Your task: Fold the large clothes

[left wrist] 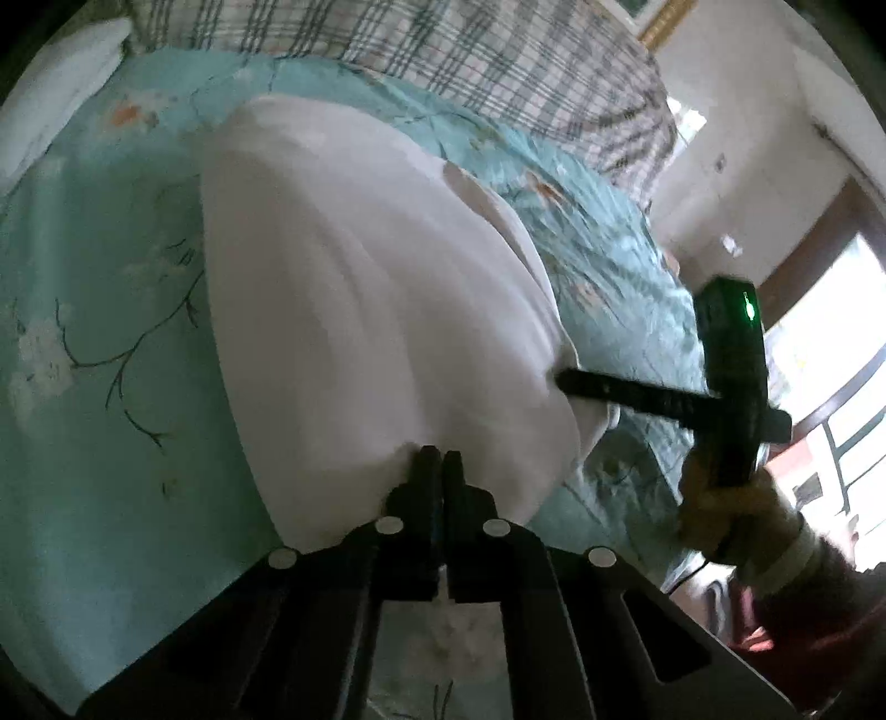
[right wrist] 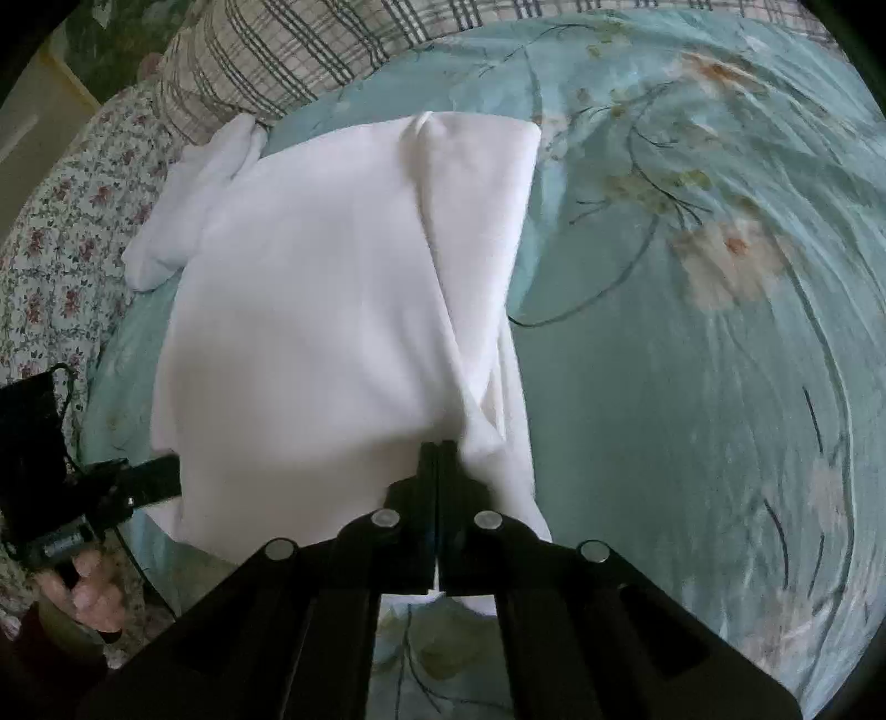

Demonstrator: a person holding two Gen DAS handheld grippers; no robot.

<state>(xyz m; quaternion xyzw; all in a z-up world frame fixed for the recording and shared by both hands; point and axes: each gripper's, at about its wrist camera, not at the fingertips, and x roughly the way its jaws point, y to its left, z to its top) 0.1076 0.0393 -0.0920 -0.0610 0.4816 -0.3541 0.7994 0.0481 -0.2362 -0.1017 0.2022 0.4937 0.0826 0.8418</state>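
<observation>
Both grippers are on the white garment (right wrist: 332, 310), which lies across the teal floral bedspread (right wrist: 692, 387) at frame centre in both wrist views. My left gripper (left wrist: 440, 457) has its jaws pinched nearly together on the near hem at lower centre of its view; my right gripper (right wrist: 437, 448) is likewise clamped on the near edge, and in the left view its fingers reach in from the right side of the frame and meet the cloth.

Progress, as I judge it: the body already looks narrowed lengthwise. A long ridge runs from upper centre to the right gripper in the right view, which suggests one side has been turned in. A sleeve (right wrist: 188, 205) sticks out loose at upper left, not tucked. With both near corners held, the bottom-to-top fold looks to be the step in hand and not yet laid down.

Hard to make out: the hem between the jaws is hidden by the gripper bodies; motion blur smears the bedspread at right; the collar end near the plaid pillow (right wrist: 288, 50) is indistinct.
</observation>
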